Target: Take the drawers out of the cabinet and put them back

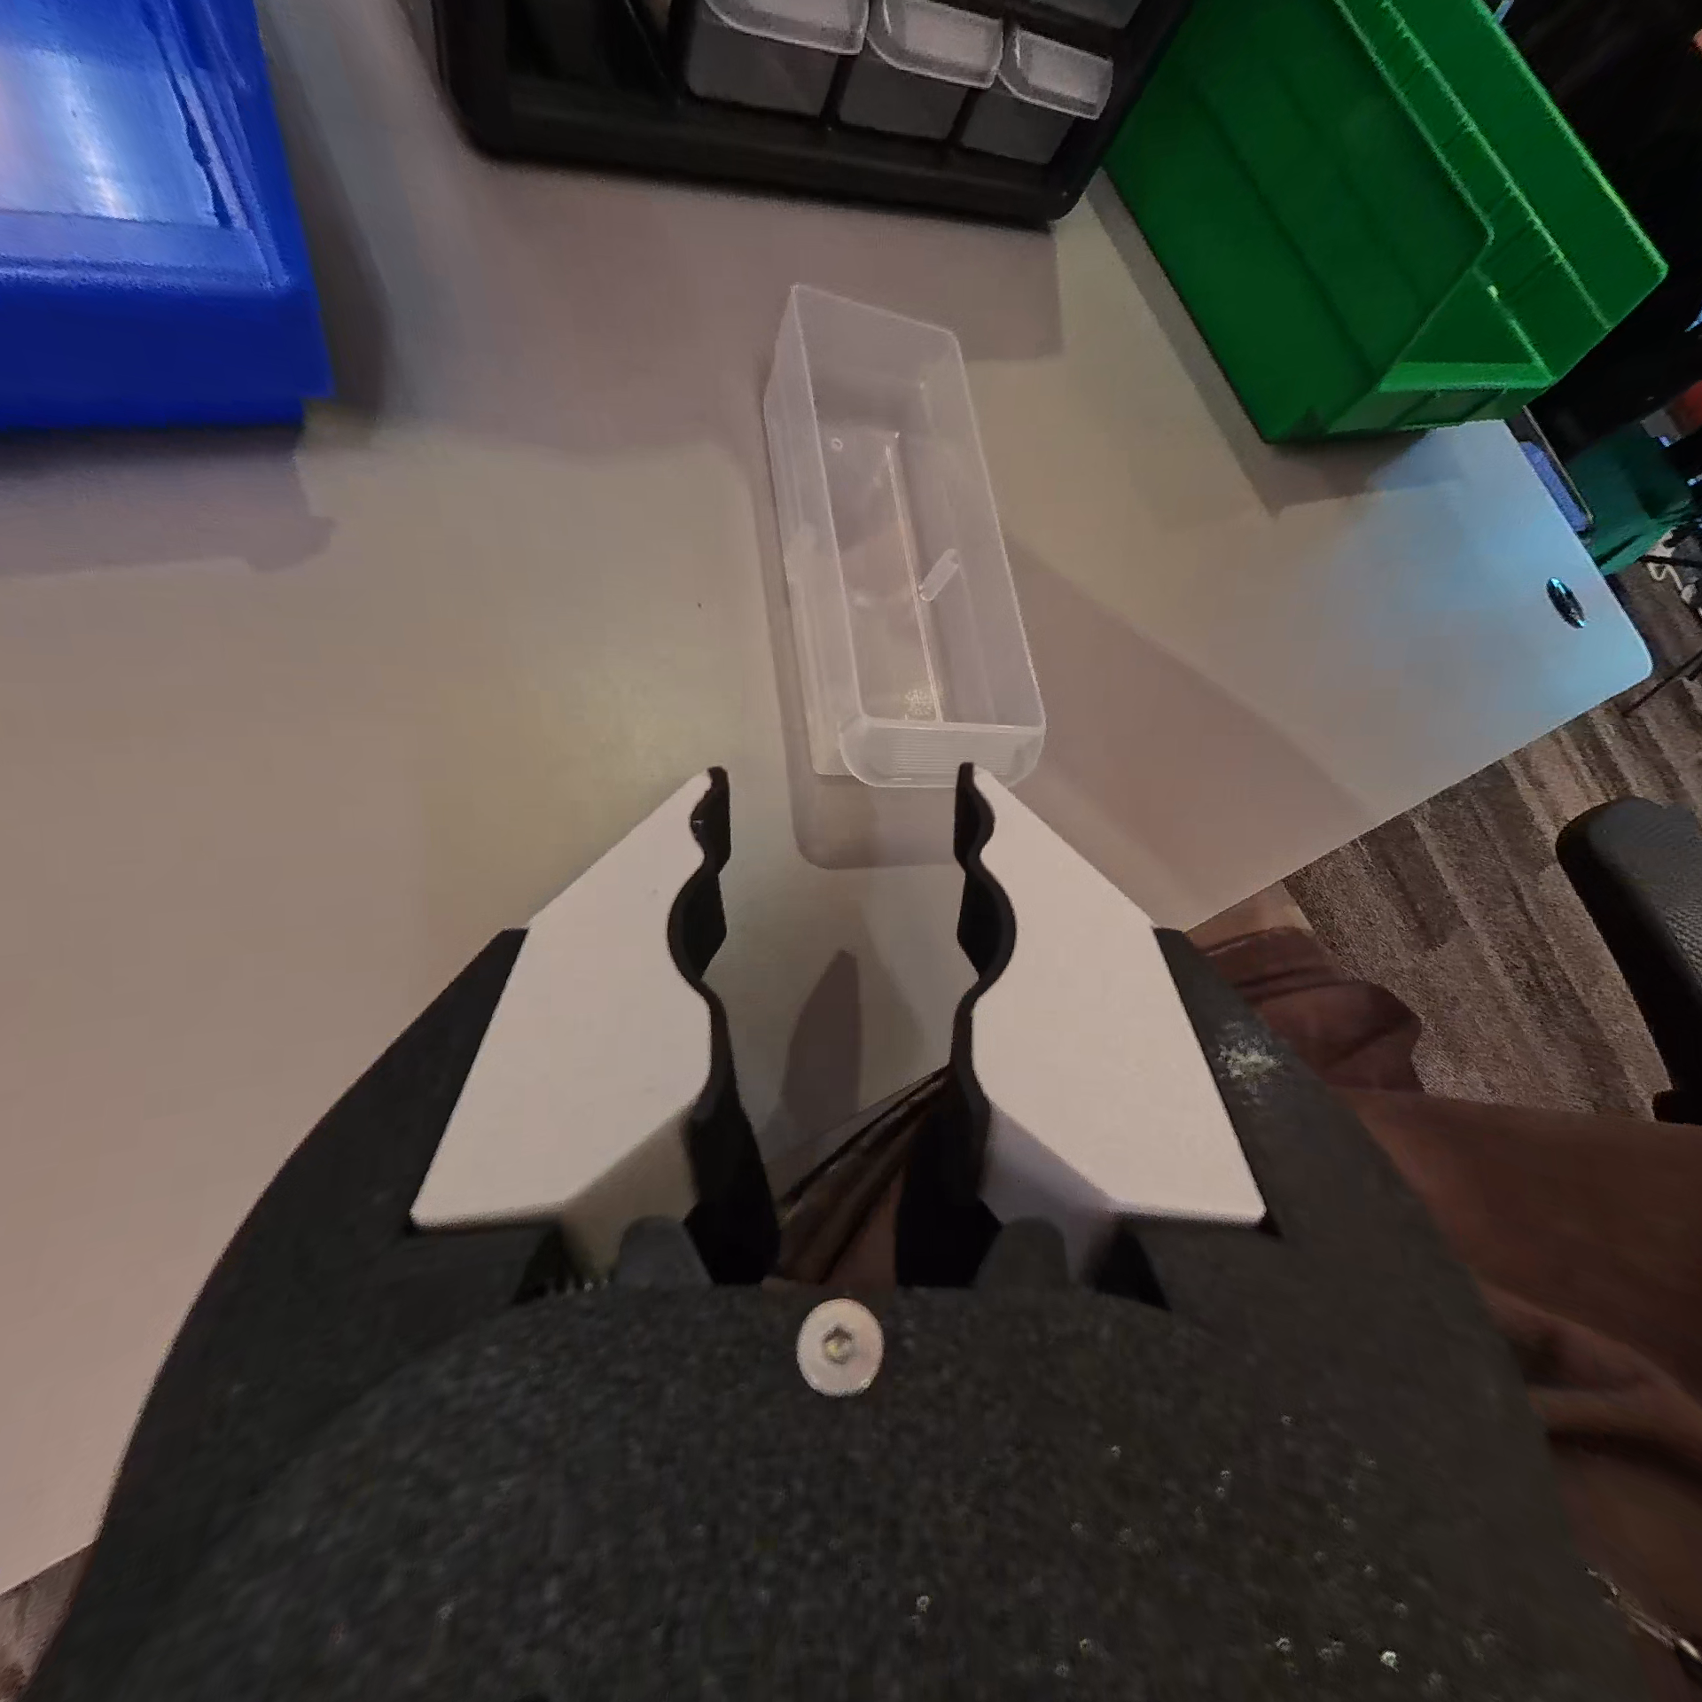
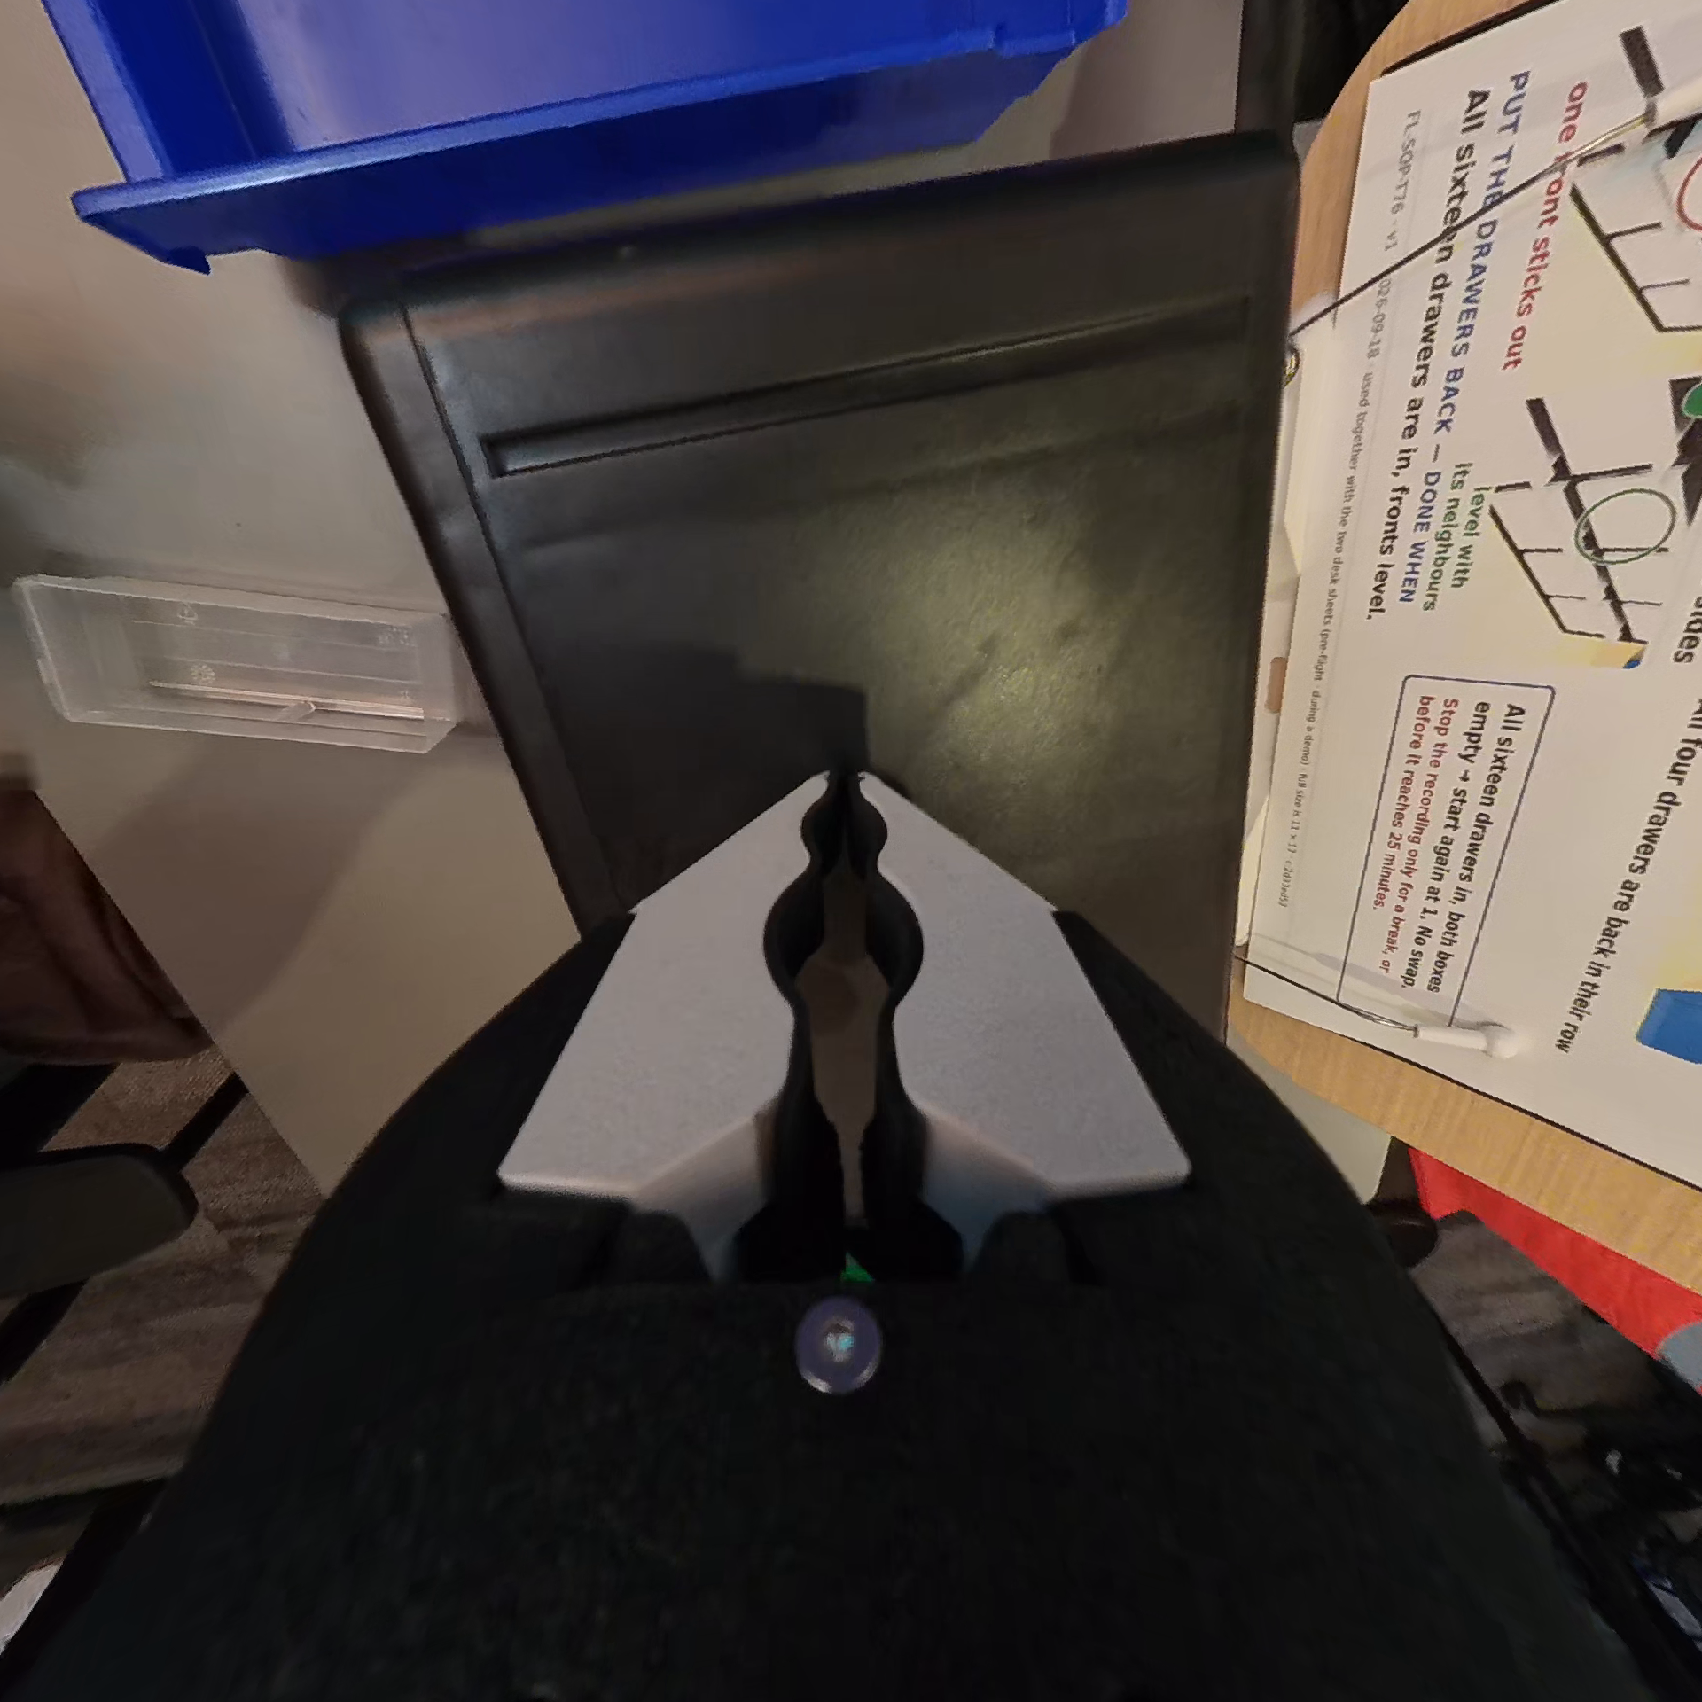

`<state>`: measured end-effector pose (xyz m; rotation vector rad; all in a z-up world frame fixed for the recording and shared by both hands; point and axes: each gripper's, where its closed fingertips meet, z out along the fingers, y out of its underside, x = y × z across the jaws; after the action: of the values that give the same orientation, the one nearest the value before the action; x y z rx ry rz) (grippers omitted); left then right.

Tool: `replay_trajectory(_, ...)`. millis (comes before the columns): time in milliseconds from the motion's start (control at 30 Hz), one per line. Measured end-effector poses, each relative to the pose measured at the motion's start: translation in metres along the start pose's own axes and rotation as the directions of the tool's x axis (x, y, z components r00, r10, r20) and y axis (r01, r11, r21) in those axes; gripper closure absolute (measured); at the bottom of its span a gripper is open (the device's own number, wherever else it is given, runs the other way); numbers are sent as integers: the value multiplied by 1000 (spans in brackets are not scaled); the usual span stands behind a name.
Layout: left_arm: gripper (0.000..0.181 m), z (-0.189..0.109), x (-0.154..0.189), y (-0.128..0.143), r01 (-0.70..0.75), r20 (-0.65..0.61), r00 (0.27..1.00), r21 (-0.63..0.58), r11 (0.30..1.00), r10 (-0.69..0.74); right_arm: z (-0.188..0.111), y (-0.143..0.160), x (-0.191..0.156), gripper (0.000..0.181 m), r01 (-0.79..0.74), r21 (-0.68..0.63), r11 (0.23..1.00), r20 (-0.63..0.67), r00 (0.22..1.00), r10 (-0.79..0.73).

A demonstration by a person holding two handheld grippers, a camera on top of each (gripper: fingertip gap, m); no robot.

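Drawer (image 1: 898,553): light, slick clear plastic; I'd pinch its front lip with spread left gripper (image 1: 838,783); right gripper (image 2: 845,781) closed, empty.

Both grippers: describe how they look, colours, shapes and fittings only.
The left gripper and the right gripper look alike: a rough, speckled black body, two wedge-shaped pale grey fingers lined with wavy black pads, and a round silver screw centred on the body. No cables or sleeves show.

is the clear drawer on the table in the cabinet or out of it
Out. The clear drawer lies alone on the grey table, apart from the black cabinet, just ahead of the open left gripper.
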<state>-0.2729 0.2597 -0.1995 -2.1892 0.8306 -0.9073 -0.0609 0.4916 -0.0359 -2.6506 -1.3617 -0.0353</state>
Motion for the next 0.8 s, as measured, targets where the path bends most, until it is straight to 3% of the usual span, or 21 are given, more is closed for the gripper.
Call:
replay_trajectory(233,134,-8,-3,-3,-47,7,999,20,999,46,0,-4,3,181,32,121,992,-117,993,-17)
replay_trajectory(333,134,-6,0,-15,-42,-6,999,59,997,43,0,-4,3,181,3,154,988,-109,994,14)
replay_trajectory(533,131,-2,-7,-58,-302,80,952,89,949,295,0,-4,3,181,0,127,992,-148,989,19)
replay_trajectory(600,122,6,1,-54,-300,33,954,23,954,299,0,-4,3,181,-13,133,991,-154,987,33)
replay_trajectory(700,93,24,20,-36,-268,1,963,-67,961,268,0,-4,3,181,-28,147,989,-150,987,51)
replay_trajectory(800,77,43,34,-15,-240,34,968,-147,960,248,0,-4,3,181,-39,163,986,-152,986,64)
